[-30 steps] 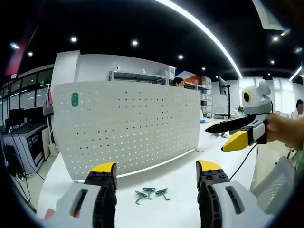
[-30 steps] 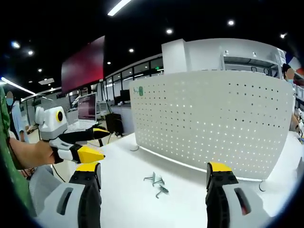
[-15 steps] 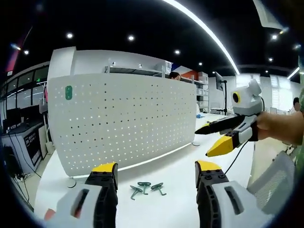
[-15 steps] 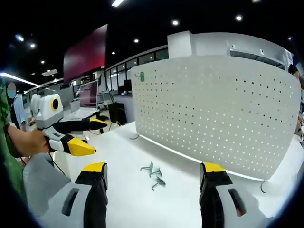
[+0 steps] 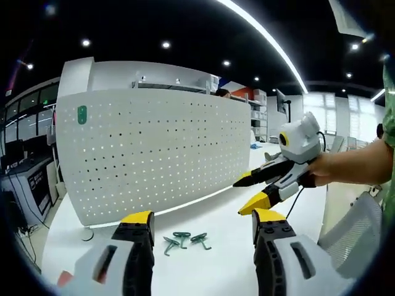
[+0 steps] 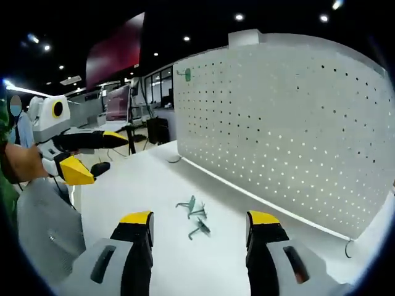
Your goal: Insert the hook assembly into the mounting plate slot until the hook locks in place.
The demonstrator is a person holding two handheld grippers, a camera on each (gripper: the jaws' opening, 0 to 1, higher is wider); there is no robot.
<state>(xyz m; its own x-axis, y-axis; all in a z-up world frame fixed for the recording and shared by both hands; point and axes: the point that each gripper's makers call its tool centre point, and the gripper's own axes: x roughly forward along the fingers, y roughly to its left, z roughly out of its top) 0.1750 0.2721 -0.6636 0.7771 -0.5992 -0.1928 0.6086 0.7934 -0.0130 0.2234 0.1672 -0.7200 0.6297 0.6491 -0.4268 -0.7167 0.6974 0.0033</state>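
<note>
Right gripper view: green metal hooks [image 6: 194, 217] lie on the white desk [image 6: 142, 185], just beyond the spread, empty right tool [image 6: 197, 223].

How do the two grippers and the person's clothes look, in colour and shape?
Each gripper has two grey jaws, black on the inner sides, with yellow tips. Seen from the side, the right gripper has a white body with a yellow-ringed round part and a black cable hanging below. The left gripper looks the same. The person wears a green sleeve.
</note>
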